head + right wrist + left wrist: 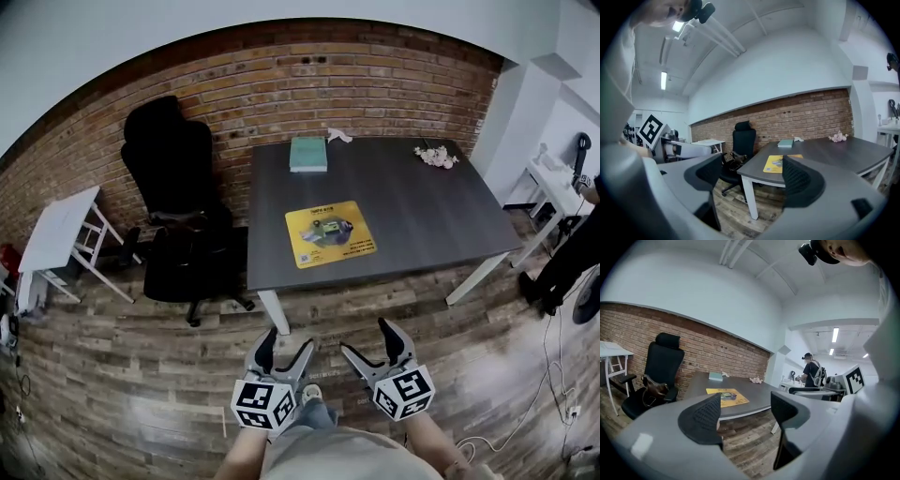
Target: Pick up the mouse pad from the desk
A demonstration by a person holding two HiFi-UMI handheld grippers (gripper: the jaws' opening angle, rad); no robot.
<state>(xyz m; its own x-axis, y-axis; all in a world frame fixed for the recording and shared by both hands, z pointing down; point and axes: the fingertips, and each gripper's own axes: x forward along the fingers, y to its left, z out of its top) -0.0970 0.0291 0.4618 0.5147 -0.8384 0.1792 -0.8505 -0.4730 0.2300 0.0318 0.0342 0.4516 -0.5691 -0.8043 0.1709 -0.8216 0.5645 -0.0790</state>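
Note:
A yellow mouse pad [329,233] with a printed picture lies flat near the front edge of the dark grey desk [422,211]. It also shows as the yellow mouse pad [726,396] in the left gripper view and the mouse pad [780,163] in the right gripper view. My left gripper [283,349] and right gripper [369,340] hover side by side over the wooden floor, well short of the desk. Both stand open with nothing between their jaws.
A teal book [307,154], a crumpled white scrap [338,135] and pink flowers [436,157] lie at the desk's far side. A black office chair [178,216] stands left of the desk, a white folding table [61,234] further left. A person [572,253] stands at right.

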